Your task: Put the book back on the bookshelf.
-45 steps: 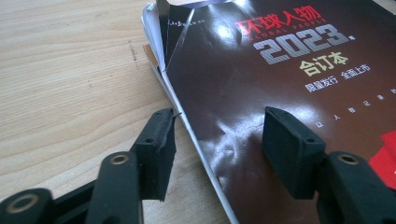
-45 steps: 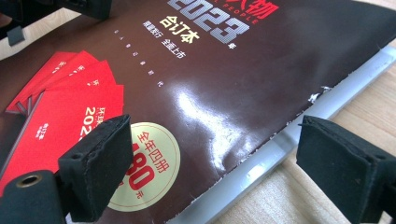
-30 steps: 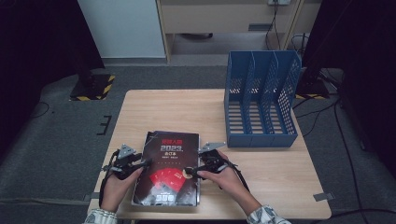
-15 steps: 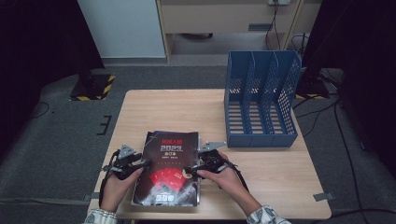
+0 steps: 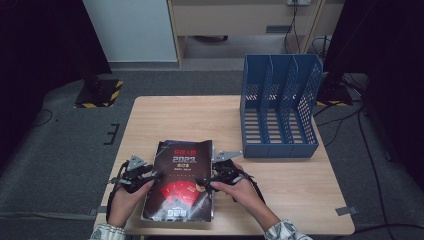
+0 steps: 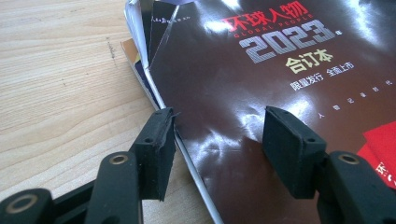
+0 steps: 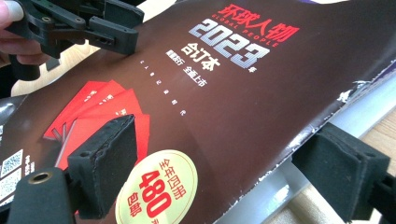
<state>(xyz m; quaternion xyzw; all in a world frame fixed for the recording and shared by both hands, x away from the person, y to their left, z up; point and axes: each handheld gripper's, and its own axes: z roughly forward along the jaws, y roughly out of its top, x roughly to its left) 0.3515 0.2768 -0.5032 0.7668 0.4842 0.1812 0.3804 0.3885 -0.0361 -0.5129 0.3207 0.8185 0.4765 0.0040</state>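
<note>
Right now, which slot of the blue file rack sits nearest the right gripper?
The leftmost slot of the blue file rack; the right gripper sits at the magazine, left of it.

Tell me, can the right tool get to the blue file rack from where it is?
Probably yes. The right tool sits at the magazine, and the stretch of table between it and the blue file rack looks bare, with the rack's slots empty.
</note>
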